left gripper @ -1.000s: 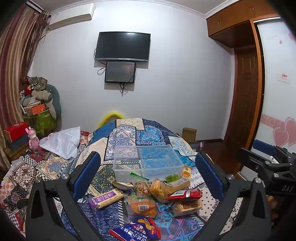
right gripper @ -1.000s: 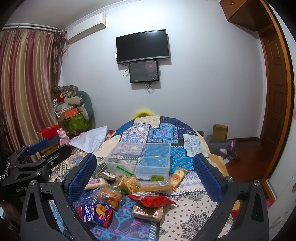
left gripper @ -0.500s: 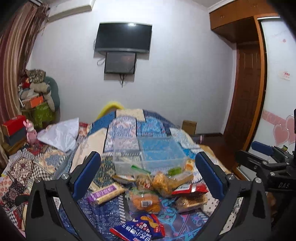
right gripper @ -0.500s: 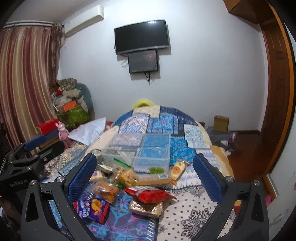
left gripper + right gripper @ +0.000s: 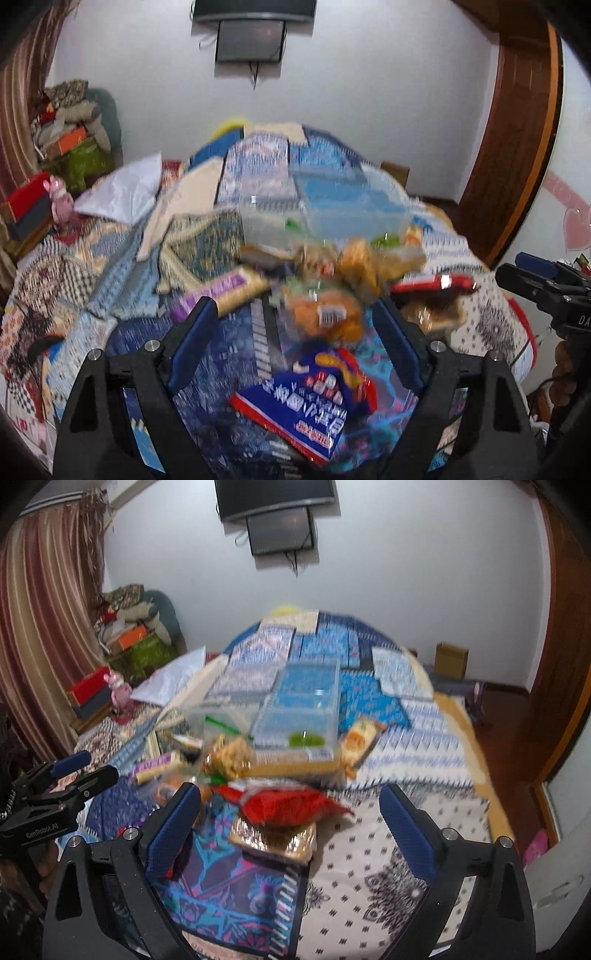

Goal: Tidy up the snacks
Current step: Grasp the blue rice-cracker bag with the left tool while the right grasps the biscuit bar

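Note:
A pile of snack packets lies on a patterned bedspread in front of a clear plastic bin point(image 5: 295, 709). In the left wrist view, my open left gripper point(image 5: 293, 332) hangs above a blue and red snack bag point(image 5: 306, 402) and an orange snack pack point(image 5: 325, 314). A purple bar point(image 5: 221, 291) lies to the left, and the bin point(image 5: 321, 218) is blurred behind. In the right wrist view, my open right gripper point(image 5: 290, 816) is over a red bag point(image 5: 284, 805) and a gold-wrapped pack point(image 5: 273, 838). Both grippers are empty.
A long biscuit pack point(image 5: 288, 762) and an orange packet point(image 5: 360, 736) lie by the bin. A white plastic bag point(image 5: 122, 192) lies on the bed's left. Boxes and a pink toy point(image 5: 120, 692) stand at the left wall. A wooden door point(image 5: 565, 664) is at the right.
Both grippers have tilted down and moved closer to the snack pile. The view is blurred by motion. Both grippers stay open.

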Available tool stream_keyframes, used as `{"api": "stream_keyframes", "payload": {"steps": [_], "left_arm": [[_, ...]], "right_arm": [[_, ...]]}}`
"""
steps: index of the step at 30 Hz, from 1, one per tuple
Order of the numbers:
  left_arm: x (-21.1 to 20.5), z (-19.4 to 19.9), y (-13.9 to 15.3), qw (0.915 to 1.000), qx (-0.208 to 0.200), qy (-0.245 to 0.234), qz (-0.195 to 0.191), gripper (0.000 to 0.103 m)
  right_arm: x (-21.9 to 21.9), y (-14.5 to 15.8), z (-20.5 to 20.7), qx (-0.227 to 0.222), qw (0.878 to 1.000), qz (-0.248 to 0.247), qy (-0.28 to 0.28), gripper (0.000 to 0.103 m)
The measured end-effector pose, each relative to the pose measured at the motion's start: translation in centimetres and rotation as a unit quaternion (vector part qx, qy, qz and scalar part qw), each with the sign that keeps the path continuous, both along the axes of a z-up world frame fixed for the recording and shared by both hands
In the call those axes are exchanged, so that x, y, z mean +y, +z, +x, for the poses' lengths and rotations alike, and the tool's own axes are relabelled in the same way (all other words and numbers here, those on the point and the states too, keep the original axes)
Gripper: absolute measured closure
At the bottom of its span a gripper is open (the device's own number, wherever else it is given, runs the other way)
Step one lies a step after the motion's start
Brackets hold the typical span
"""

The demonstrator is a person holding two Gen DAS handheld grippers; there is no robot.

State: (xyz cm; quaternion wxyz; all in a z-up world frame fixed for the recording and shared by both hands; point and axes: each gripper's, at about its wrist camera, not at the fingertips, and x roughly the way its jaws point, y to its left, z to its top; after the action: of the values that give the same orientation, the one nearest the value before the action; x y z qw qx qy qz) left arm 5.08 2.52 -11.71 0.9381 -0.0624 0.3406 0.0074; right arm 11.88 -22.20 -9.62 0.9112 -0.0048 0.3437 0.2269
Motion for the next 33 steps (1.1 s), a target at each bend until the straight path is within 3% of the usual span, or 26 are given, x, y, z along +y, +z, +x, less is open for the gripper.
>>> {"api": "stream_keyframes", "payload": {"steps": [7,14,22,26,32,33], "left_arm": [[-0.1,0.8,-4.0,0.9966,0.071,-0.008,-0.041,0.006],[-1.1,1.2,-6.5,0.9925,0.112,-0.014,-0.048,0.004],[-1.6,1.2,-7.4,0.9937,0.106,-0.014,-0.034,0.0],[-0.9,1.4,-8.3,0.9894,0.123,-0.024,-0.073,0.0],[-1.4,1.2,-8.5,0.9903,0.123,-0.024,-0.062,0.001],[-1.5,1.3,-8.5,0.9904,0.121,-0.024,-0.063,0.006]], "right_arm": [[0.7,-2.6,0.6,0.051,0.999,-0.005,0.011,0.006],[2.1,-4.6,1.5,0.081,0.996,-0.017,0.024,0.006],[3.2,-6.5,2.4,0.1,0.994,-0.035,0.022,0.007],[3.3,-6.9,2.7,0.11,0.993,-0.028,0.024,0.021],[3.4,-6.8,2.2,0.107,0.994,-0.028,0.028,0.025],[3.4,-6.8,2.1,0.106,0.994,-0.029,0.027,0.025]]}}
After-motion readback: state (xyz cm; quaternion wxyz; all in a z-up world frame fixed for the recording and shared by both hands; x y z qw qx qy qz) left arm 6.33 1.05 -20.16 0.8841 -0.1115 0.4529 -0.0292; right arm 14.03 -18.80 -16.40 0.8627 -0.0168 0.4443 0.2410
